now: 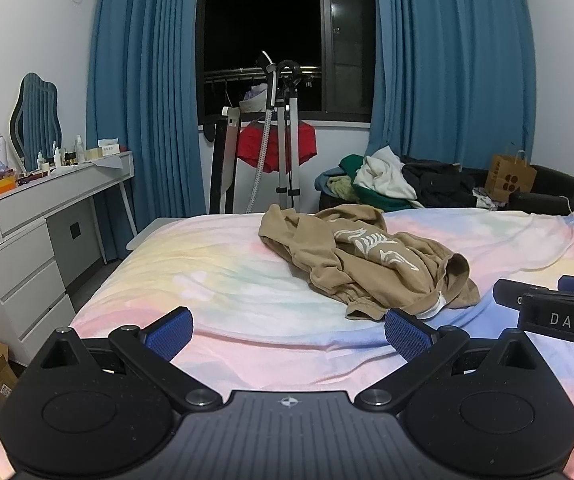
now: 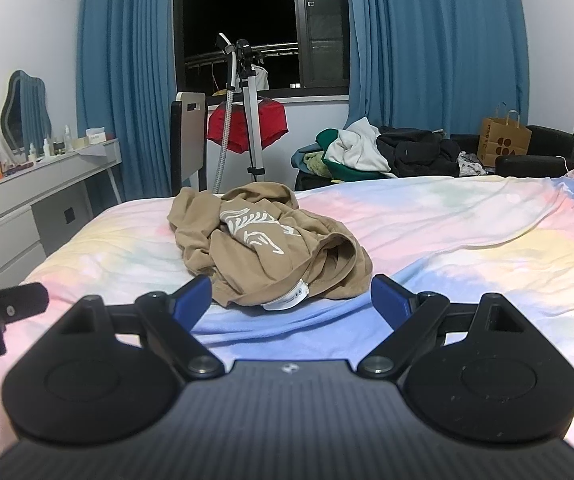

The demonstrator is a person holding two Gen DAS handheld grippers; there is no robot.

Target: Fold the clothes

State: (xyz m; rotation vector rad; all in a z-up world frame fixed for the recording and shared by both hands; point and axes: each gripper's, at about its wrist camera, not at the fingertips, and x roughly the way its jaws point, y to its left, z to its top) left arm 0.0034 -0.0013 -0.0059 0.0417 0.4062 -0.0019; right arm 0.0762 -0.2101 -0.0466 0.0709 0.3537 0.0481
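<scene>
a crumpled tan garment [image 1: 367, 262], likely a hoodie or sweatshirt though the bunching hides its shape, lies in a heap on the bed [image 1: 215, 280], which is covered in a pastel rainbow sheet. a white printed design shows on its upper folds, and a white label [image 2: 287, 300] sticks out at the near edge of the heap.

the left gripper [image 1: 289, 330] hovers low over the sheet with its blue-padded fingers spread wide apart and nothing between them; the garment sits ahead and to its right, with the right pad just in front of the heap's near edge. the right gripper [image 2: 291, 302] also has its fingers spread wide and holds nothing; the garment lies straight ahead of it, the label between the two pads from this view, though whether the pads touch the cloth is hard to judge. the two grippers sit side by side, each showing at the edge of the other's view.

beyond the bed stand a garment steamer [image 1: 277, 132] with a red garment [image 1: 277, 148] hanging behind it, a pile of clothes [image 2: 387, 154] on a dark sofa, and a brown paper bag [image 2: 503, 140]. a white dressing table [image 1: 43, 208] with a wavy mirror [image 1: 37, 120] and bottles is on the left. blue curtains [image 1: 143, 92] frame a dark window [image 1: 263, 36].
</scene>
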